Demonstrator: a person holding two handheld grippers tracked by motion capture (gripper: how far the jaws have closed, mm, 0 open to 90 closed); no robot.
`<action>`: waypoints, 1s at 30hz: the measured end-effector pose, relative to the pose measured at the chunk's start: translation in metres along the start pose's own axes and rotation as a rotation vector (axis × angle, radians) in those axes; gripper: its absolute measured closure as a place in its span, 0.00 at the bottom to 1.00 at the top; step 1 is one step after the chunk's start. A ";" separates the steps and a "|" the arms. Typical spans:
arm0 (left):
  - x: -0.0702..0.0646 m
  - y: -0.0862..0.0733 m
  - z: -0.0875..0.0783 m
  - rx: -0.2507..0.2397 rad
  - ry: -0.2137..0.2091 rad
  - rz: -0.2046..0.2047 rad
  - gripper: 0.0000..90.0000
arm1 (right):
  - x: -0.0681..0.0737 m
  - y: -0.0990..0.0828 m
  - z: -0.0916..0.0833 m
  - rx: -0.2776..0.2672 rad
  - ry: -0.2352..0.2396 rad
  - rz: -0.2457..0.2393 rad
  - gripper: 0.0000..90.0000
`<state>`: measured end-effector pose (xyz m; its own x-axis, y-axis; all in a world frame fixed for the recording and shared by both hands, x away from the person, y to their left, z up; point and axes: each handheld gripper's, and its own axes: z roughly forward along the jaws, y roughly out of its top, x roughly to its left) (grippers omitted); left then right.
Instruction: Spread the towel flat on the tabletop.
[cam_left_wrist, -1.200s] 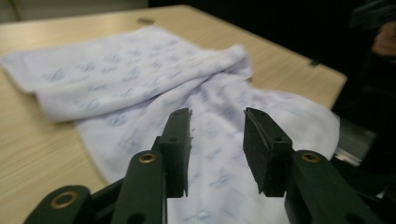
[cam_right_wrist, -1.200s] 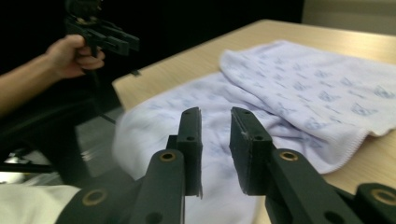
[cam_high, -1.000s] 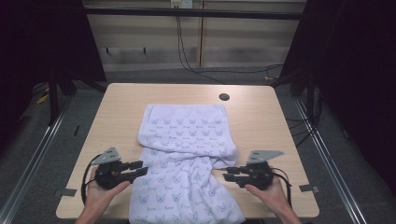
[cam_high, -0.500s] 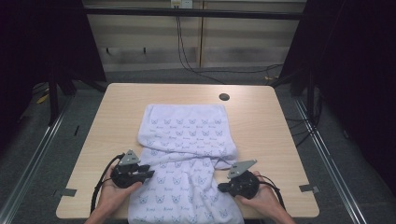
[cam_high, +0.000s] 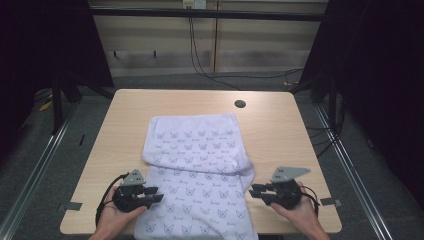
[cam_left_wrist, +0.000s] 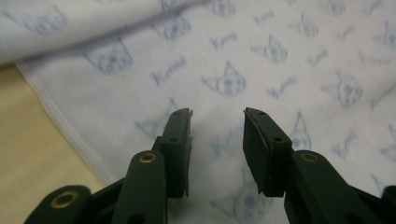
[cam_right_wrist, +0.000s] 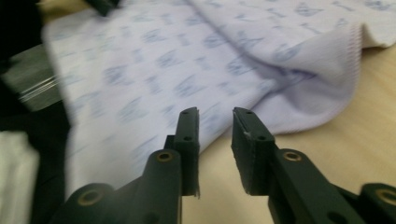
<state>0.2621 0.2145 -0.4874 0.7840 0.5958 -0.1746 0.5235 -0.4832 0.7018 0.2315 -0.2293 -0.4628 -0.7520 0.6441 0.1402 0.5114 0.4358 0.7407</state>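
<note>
Now both claws open at towel (cam_high: 197, 170), prob. nothing gripped.

A light wooden table (cam_high: 295, 130) carries the things, its top a pale grain with rounded corners. Near the far edge, somewhat toward the far right corner, a small dark round hole or cap (cam_high: 240, 104) sits in the top. A white towel (cam_high: 200, 165) printed with pale blue cat faces lies flat along the middle, partly folded over itself at the far end; its near end reaches the near edge. The wood on both sides of it lies bare.
</note>
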 end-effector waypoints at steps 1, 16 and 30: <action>0.003 0.005 0.001 -0.009 0.011 -0.004 0.69 | -0.007 0.003 0.012 0.023 -0.028 -0.002 0.90; 0.033 0.015 0.023 -0.009 0.104 -0.050 0.81 | -0.050 -0.009 0.023 0.154 -0.263 0.018 0.91; -0.017 -0.007 0.003 0.067 0.028 0.013 0.77 | -0.009 -0.034 -0.003 0.162 -0.065 0.030 0.88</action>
<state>0.2459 0.2061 -0.4915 0.7819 0.6063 -0.1452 0.5347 -0.5324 0.6562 0.2193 -0.2514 -0.4871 -0.7094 0.6954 0.1144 0.5977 0.5077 0.6204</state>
